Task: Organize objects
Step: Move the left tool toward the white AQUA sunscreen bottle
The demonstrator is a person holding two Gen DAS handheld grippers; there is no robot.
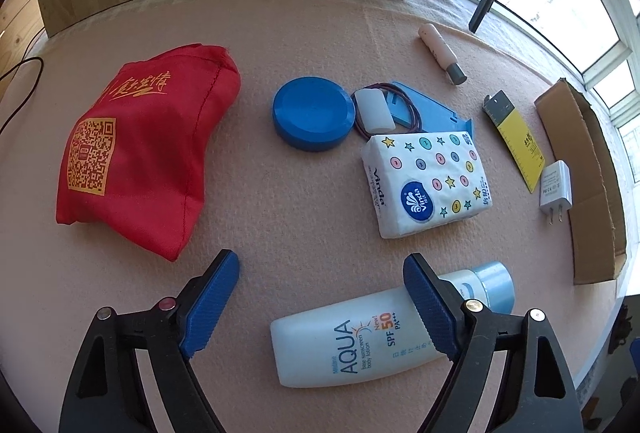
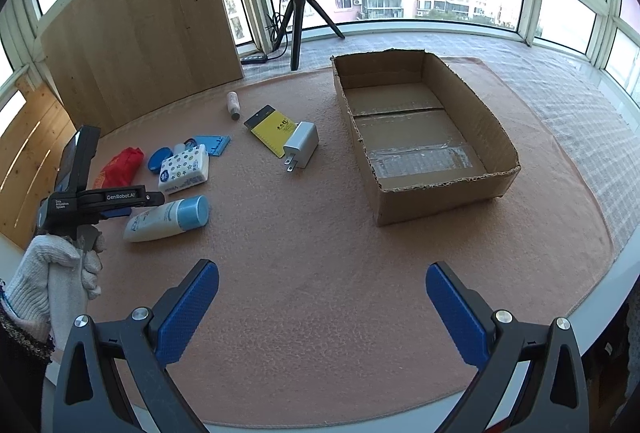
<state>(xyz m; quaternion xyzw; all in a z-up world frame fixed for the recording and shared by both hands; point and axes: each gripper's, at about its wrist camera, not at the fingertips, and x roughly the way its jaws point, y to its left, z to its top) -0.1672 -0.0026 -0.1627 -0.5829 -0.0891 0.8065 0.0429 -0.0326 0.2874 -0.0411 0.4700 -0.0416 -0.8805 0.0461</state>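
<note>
Currently: your left gripper (image 1: 320,297), jaws wide and empty, straddles the sunscreen bottle (image 1: 360,337) at 6 o'clock (lying flat, so graspable); right gripper (image 2: 322,309) likewise gapes empty; cardboard box (image 2: 496,137) waits at 2 o'clock.

I take the cardboard box (image 2: 424,137) as my landmark: open-topped, upright, empty, with clear tape along its floor. Nearest its left wall I see a white plug adapter (image 2: 301,145) lying prongs toward me, overlapping a yellow card (image 2: 269,129). Further left of the box, a small white tube (image 2: 233,104) with a grey cap lies flat. Well left of the box lie a star-printed tissue pack (image 2: 185,169), a round blue lid (image 2: 160,160), a flat blue plastic piece (image 2: 218,145) and a slumped red pouch (image 2: 122,165). A white sunscreen bottle (image 2: 168,219), blue cap pointing toward the box, lies on its side.
</note>
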